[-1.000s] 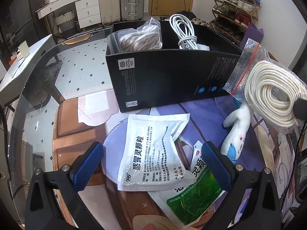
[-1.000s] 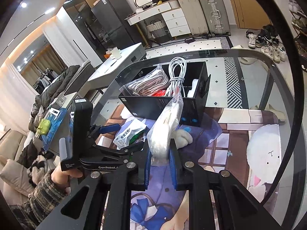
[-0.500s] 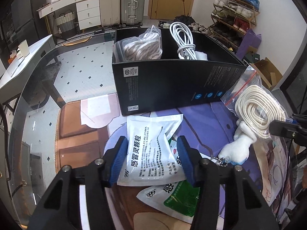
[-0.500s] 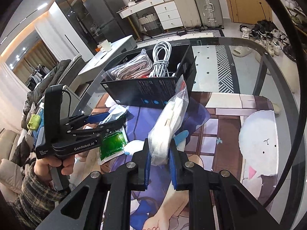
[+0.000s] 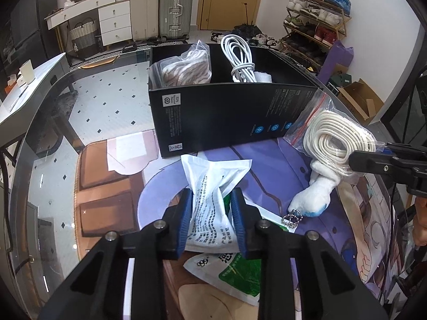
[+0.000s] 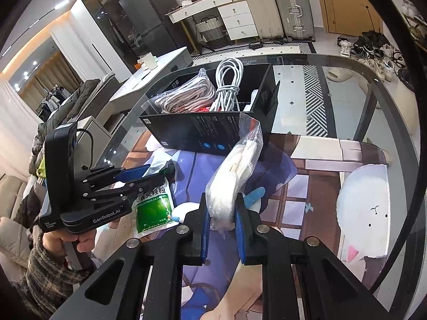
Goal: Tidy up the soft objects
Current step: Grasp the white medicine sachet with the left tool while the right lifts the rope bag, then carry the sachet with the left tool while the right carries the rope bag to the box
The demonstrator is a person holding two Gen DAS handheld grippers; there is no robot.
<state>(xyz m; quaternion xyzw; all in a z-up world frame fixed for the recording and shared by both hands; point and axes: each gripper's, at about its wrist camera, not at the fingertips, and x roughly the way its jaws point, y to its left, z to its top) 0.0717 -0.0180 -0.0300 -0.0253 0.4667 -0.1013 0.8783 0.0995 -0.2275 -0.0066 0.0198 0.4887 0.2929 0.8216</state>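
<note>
- Left wrist view: left gripper [image 5: 211, 214] clamped on a crinkly white foil medicine sachet with black print [image 5: 213, 186], blue pads squeezing its lower half, top fanning out ahead of the fingers.
- Under the same fingers, a second white sachet with a green panel [image 5: 234, 269] lies flat on the printed purple desk mat [image 5: 269, 170], not picked.
- Ahead of the left gripper, just beyond the held sachet: black cardboard divided box [image 5: 226, 117]. Its left compartment holds a clear bag of striped grey-white cord [image 5: 184, 66]; its right one a coiled white cable [image 5: 240, 58].
- Right wrist view: right gripper [image 6: 221, 221] closed on a clear zip bag of coiled cream rope [image 6: 234, 178], bag standing up between the pads, lifted off the mat, box ahead and slightly left.
- Small white plush keychain toy with blue tips [image 5: 315, 194] sits on the mat to the right of the left gripper, below the rope bag, ball chain trailing; ungrasped.
- Progress, my read: roughly halfway. Two items are boxed and two are in hand and not yet dropped in; the green sachet and the plush are left.
- Can't tell which compartment each held item is meant for.
</note>
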